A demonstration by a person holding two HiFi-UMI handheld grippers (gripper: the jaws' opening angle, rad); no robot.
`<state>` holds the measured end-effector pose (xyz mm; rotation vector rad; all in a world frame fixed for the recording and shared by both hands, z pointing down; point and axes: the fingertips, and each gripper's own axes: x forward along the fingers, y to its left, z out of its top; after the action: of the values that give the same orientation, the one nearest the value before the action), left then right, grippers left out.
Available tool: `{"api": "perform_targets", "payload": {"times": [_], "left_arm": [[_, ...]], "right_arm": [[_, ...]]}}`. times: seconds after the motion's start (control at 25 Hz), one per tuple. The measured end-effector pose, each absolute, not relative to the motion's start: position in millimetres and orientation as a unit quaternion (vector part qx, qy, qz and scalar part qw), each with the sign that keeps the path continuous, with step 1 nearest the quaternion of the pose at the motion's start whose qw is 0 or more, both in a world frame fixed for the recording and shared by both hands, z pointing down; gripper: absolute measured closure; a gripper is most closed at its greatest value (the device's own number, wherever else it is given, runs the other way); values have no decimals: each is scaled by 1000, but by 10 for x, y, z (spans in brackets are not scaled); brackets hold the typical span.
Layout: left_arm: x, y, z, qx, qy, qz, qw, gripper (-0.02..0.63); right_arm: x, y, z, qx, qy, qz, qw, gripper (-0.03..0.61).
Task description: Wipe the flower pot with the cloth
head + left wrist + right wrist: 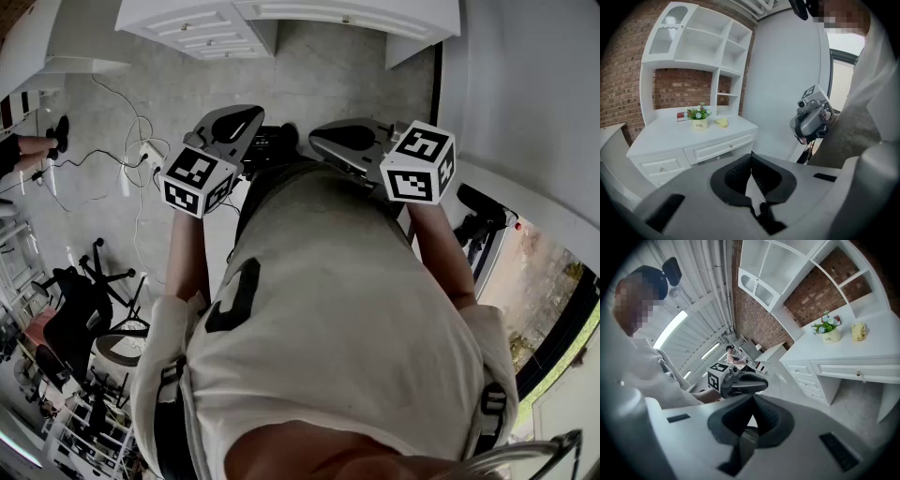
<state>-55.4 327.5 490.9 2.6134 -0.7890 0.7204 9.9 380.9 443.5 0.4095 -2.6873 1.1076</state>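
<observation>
A small cream flower pot (699, 123) with green leaves and pale flowers stands on the white desk (670, 136), well ahead of both grippers. The yellow cloth (722, 122) lies crumpled just to its right. In the right gripper view the flower pot (830, 336) and the cloth (858, 331) appear at the far right on the desk (881, 350). My left gripper (751, 155) is shut with nothing in it. My right gripper (752, 402) is shut and empty too. In the head view the left gripper (246, 122) and the right gripper (349, 138) are held side by side in front of the person's chest.
The desk carries a white hutch (701, 42) of open shelves against a brick wall, with drawers (722, 149) below. A red book (681, 116) lies left of the pot. Cables and a power strip (150, 155) run over the grey floor, and a black office chair (80, 305) stands at the left.
</observation>
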Motion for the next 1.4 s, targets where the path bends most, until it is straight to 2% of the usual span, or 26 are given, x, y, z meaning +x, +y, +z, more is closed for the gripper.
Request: {"api": "perform_targets", "payload": {"times": [0.36,0.72,1.4], "left_arm": [[-648,3247,4909,917,-267,254,153,594],[-827,3081,4932,918,-264,254,153,594],[-1498,2611,5104,916,-271,244,166,594]], "right_arm": [[51,3669,4497,161,-894,405,101,568],[-135,3479,4613,175,-878,428,127,568],[-806,2925,4721,191,-870,431,147,568]]}}
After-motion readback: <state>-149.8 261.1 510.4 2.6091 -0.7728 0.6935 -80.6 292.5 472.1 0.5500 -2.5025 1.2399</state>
